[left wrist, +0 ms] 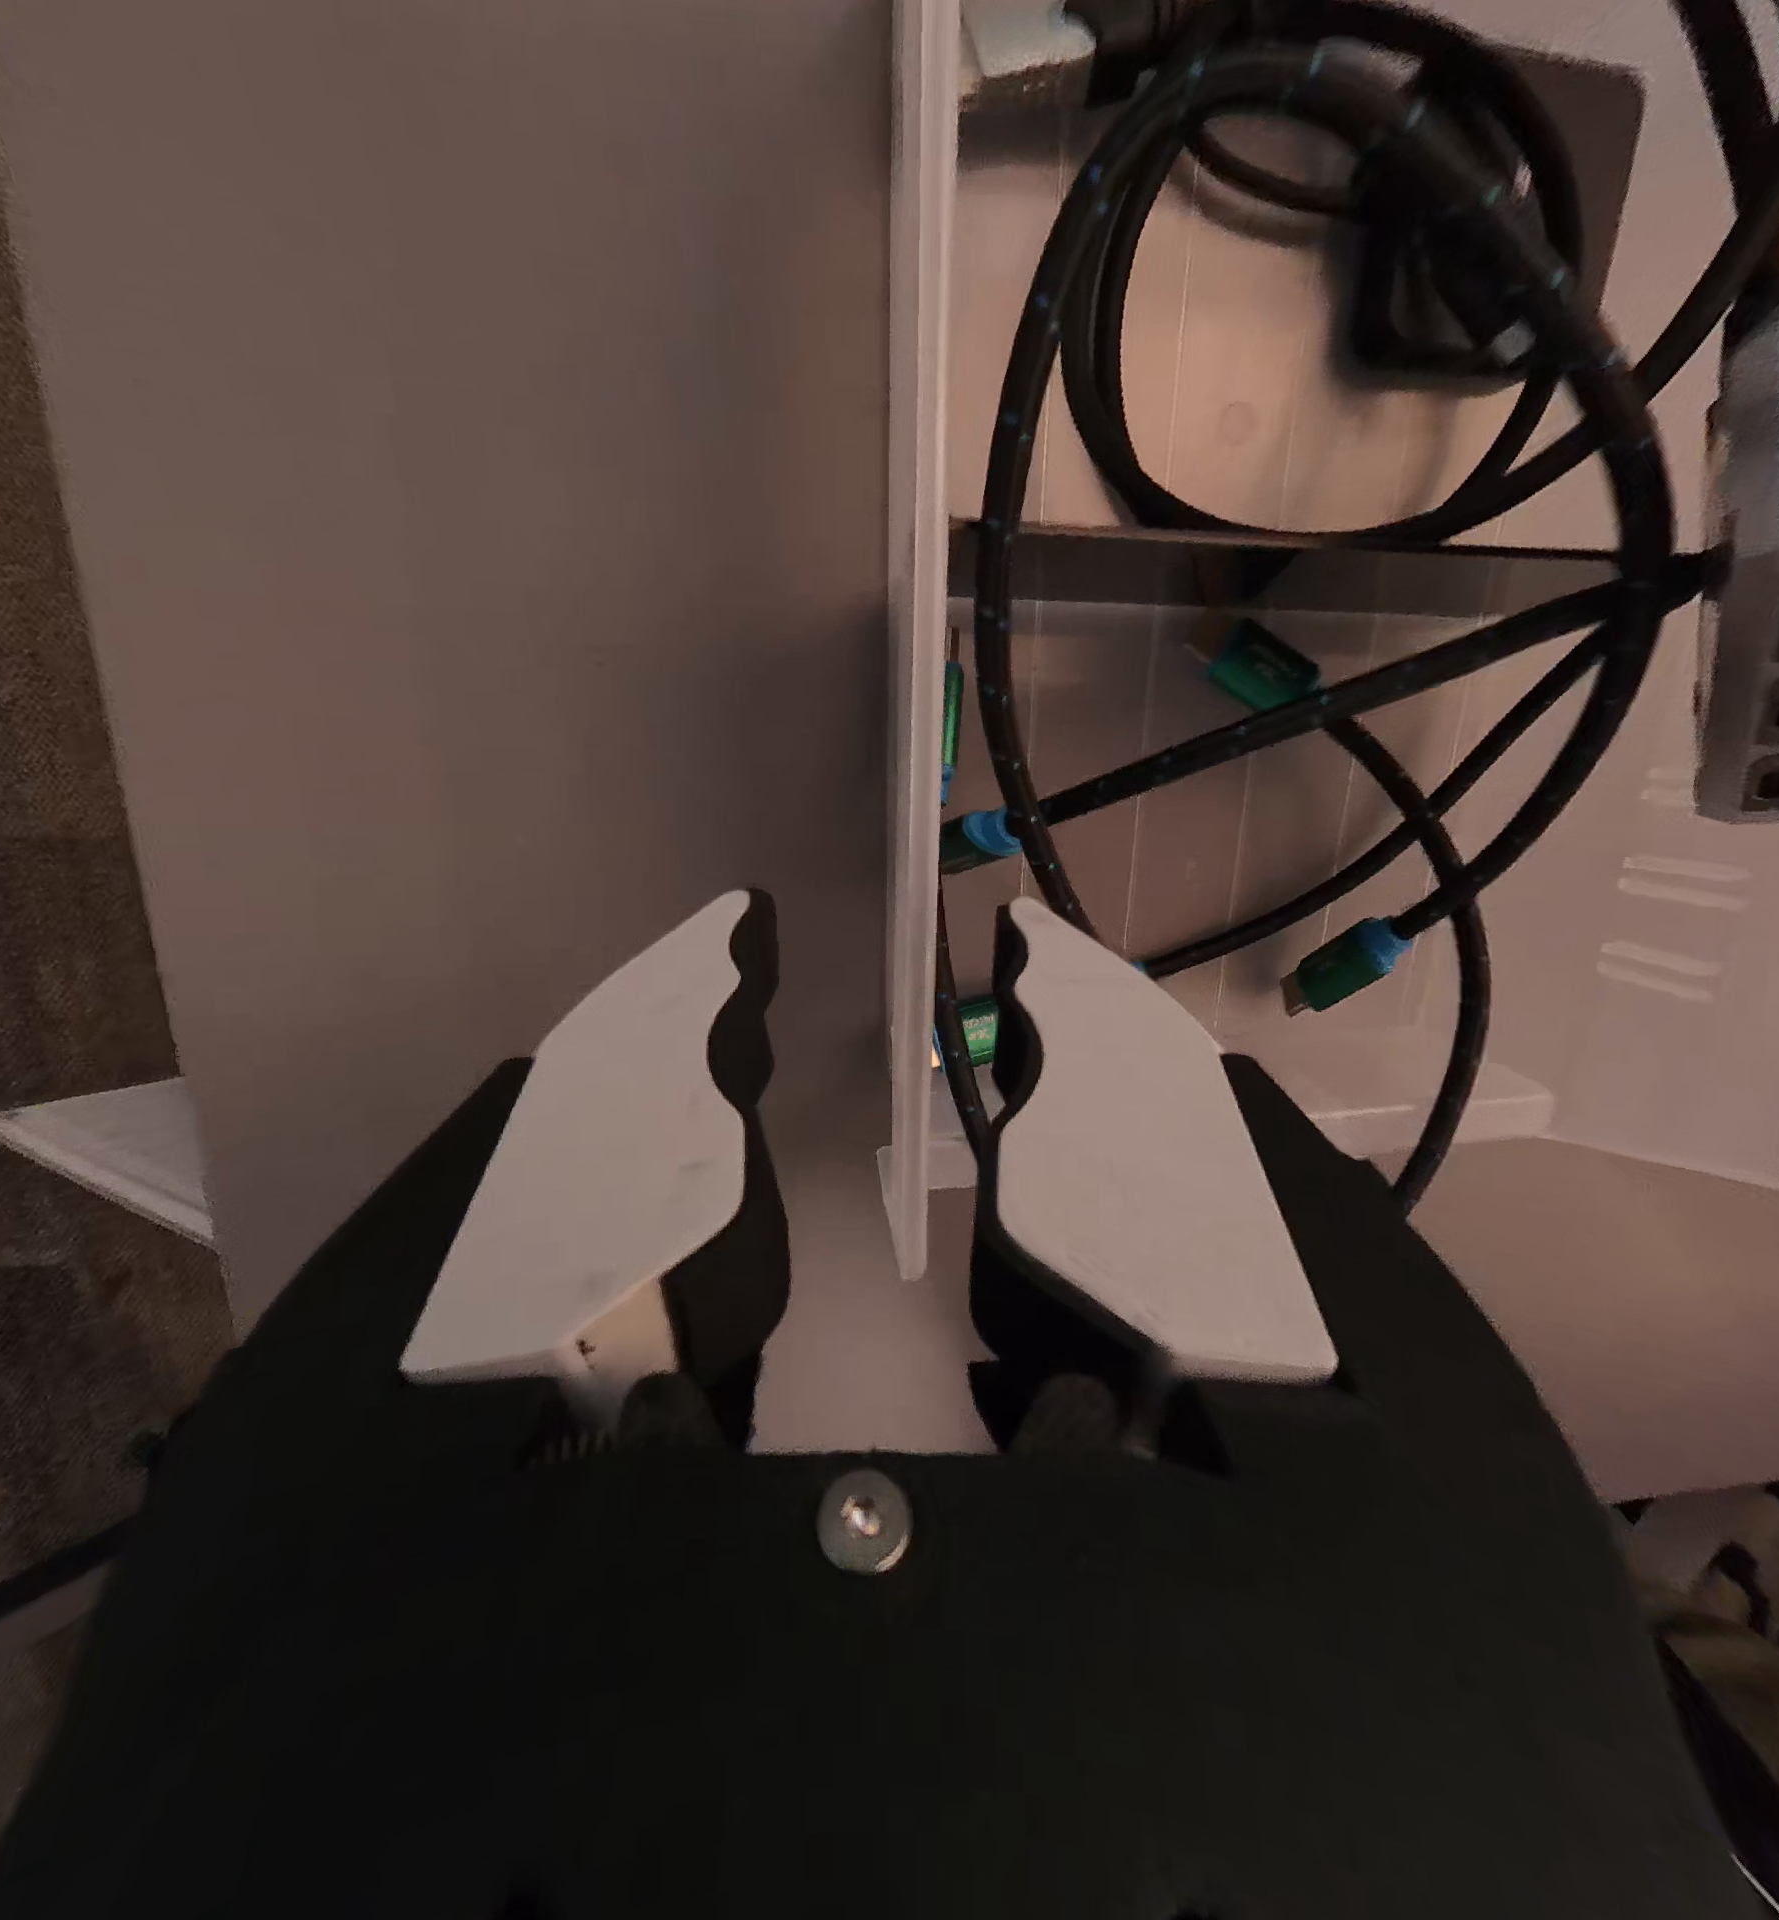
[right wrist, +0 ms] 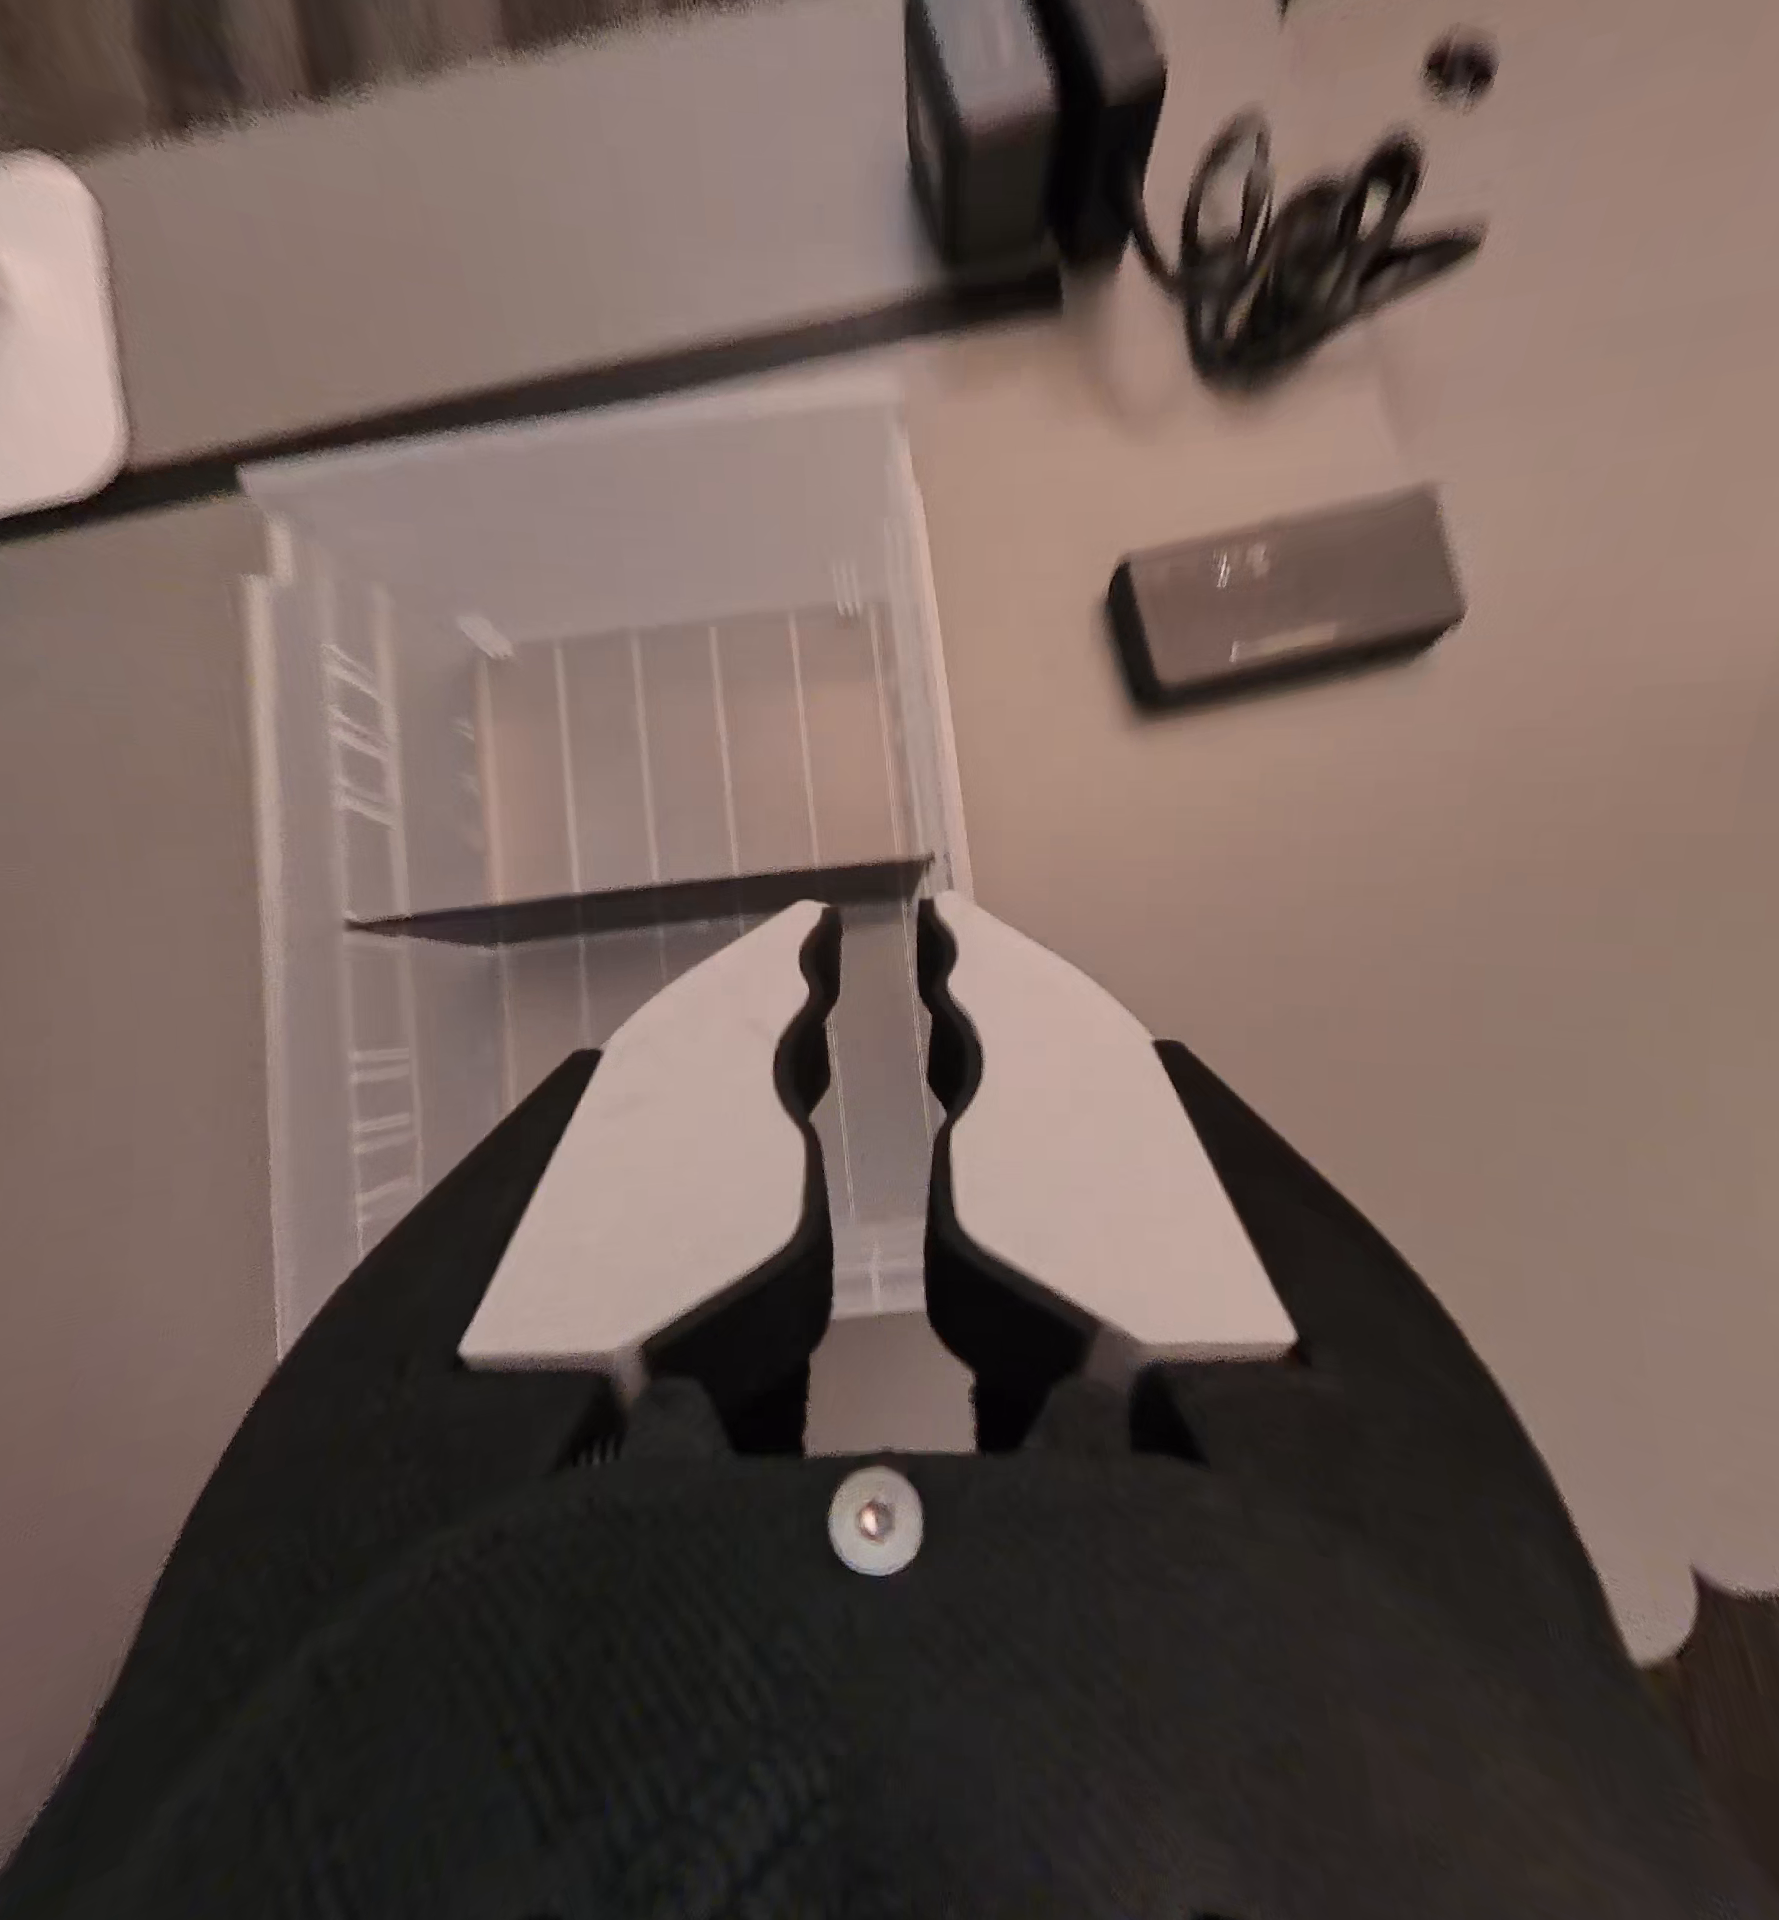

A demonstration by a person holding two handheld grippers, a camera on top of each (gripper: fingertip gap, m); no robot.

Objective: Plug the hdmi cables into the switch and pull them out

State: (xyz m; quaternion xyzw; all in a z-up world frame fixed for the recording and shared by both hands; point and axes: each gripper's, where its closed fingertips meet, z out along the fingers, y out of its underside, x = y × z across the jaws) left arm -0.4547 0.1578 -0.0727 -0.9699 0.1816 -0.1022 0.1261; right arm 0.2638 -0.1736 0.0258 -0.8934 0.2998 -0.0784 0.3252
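Observation:
In the left wrist view a clear plastic bin (left wrist: 916, 623) holds black braided HDMI cables (left wrist: 1010, 520) with green and blue plugs (left wrist: 1347, 961). A grey HDMI switch (left wrist: 1768, 582) with several ports facing me is at the right edge, with cables running into it. My left gripper (left wrist: 890, 914) is open and empty, with one finger on each side of the bin's left wall and not touching it. In the blurred right wrist view my right gripper (right wrist: 874, 914) is nearly closed around the right wall of an empty clear bin (right wrist: 594, 727). Whether it grips the wall is unclear.
In the right wrist view a black box (right wrist: 1280, 597) lies on the pale table to the right of the bin. A coil of black cable (right wrist: 1300, 249) and a dark device (right wrist: 1010, 125) are farther back. A white object (right wrist: 12, 322) is at the far left.

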